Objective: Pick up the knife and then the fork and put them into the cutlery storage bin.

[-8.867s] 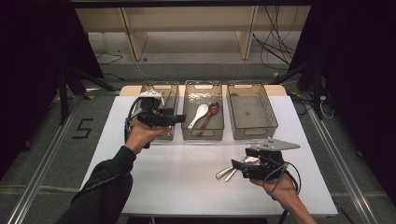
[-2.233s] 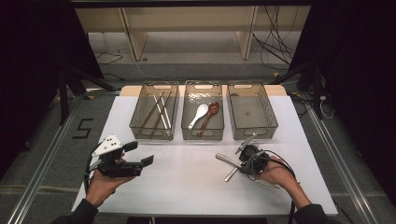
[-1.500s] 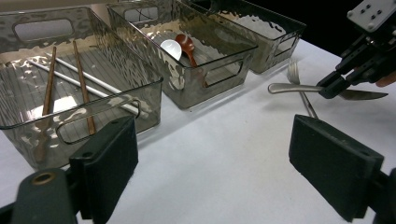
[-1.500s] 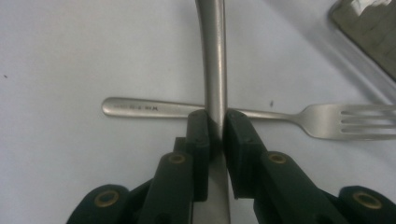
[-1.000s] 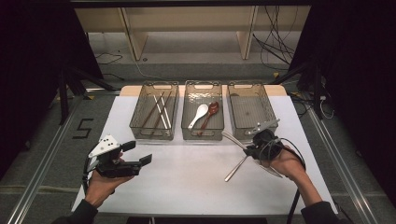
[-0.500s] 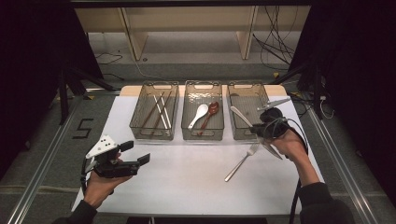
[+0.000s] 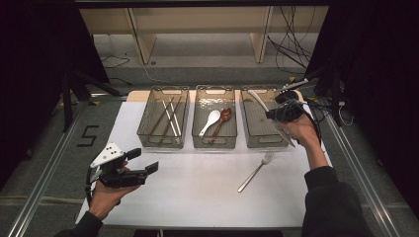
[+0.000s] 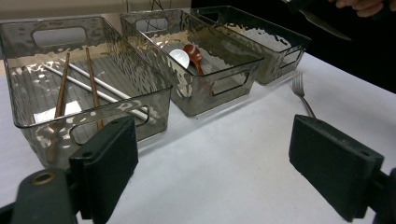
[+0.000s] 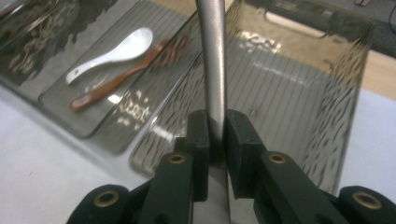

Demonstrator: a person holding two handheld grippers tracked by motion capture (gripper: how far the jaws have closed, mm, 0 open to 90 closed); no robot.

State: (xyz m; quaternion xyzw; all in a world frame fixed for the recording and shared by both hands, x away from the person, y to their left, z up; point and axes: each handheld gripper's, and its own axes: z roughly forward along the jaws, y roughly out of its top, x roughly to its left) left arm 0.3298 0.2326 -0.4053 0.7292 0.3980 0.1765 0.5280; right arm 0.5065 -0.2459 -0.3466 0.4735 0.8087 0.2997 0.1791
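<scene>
The right gripper (image 7: pixel 277 112) holds a knife (image 7: pixel 262 105) above the right-hand bin (image 7: pixel 251 139). In the right gripper view its two black jaws are pinched tight on the knife (image 9: pixel 214 70), which runs straight up and away from them over the ribbed floor of that bin (image 9: pixel 289 93). In the high view one end of the knife slants out past the jaws toward the far left corner of the bin, and the other end pokes down below the hand toward the bin's near right corner; which end is the blade I cannot say for sure from here, though it looks like the lower one.

Off to the left of this gripper, in the middle bin (image 7: pixel 214 143), a white spoon (image 9: pixel 112 53) and a brown spoon (image 9: pixel 126 74) lie side by side. A fork (image 7: pixel 254 171) lies on the white table (image 7: pixel 197 197), below and a little left of the right gripper, clear of the bins.

The left gripper (image 7: pixel 141 163) hangs over the near left part of the table with its jaws wide apart and nothing between them. Straight ahead of it stands the left bin (image 8: pixel 28 126) with chopsticks (image 8: pixel 91 84) inside; the fork (image 8: pixel 301 91) lies ahead of its right jaw.
</scene>
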